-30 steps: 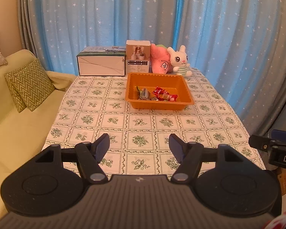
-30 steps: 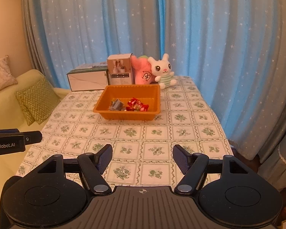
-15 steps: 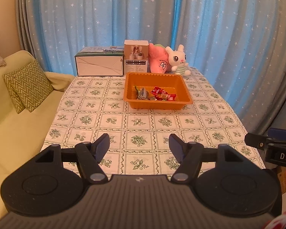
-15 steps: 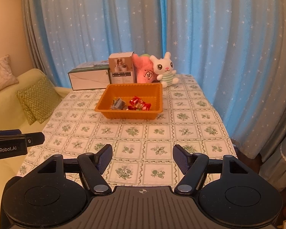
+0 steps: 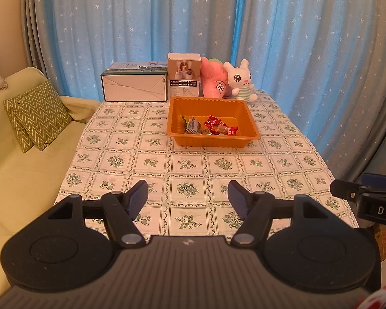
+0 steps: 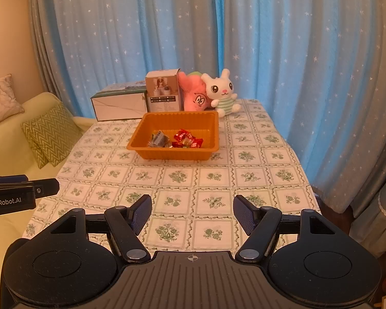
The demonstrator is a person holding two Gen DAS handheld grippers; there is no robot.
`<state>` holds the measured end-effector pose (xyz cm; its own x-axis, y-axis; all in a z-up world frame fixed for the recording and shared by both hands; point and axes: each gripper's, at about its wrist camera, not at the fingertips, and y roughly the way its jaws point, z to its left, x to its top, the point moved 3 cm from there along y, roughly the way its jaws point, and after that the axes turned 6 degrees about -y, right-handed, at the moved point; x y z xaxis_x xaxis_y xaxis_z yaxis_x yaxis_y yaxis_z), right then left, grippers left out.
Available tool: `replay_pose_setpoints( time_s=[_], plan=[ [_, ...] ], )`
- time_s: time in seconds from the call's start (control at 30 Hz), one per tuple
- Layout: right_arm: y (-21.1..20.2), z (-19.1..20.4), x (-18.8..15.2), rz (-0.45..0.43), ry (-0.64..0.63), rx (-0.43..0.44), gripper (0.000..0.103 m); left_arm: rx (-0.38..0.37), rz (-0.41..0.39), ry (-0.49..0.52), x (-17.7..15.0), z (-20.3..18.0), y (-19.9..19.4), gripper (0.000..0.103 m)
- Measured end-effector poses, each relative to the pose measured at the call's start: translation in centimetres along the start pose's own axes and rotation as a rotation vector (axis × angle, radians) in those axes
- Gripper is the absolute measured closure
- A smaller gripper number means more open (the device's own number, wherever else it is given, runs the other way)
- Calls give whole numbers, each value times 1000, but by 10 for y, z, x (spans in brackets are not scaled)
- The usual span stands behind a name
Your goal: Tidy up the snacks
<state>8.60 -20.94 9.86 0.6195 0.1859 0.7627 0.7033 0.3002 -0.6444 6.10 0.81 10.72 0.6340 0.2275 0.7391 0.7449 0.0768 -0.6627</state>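
Left claw (image 5: 187,197) and right claw (image 6: 192,212) both gape empty, near the worktop (image 5: 193,164) edge, well short of the tray (image 5: 252,125); snacks (image 5: 209,127) lie inside it, apparently already gathered.

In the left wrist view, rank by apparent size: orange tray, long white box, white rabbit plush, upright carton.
1. orange tray, though it sits nearest the camera
2. long white box
3. upright carton
4. white rabbit plush, close to the carton
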Motion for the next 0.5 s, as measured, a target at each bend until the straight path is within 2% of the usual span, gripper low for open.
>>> replay_pose_setpoints(
  time_s=[0.5],
  plan=[
    [2, 1, 0, 1, 4, -3, 33, 1, 2, 0, 1, 0, 0, 37]
  ],
)
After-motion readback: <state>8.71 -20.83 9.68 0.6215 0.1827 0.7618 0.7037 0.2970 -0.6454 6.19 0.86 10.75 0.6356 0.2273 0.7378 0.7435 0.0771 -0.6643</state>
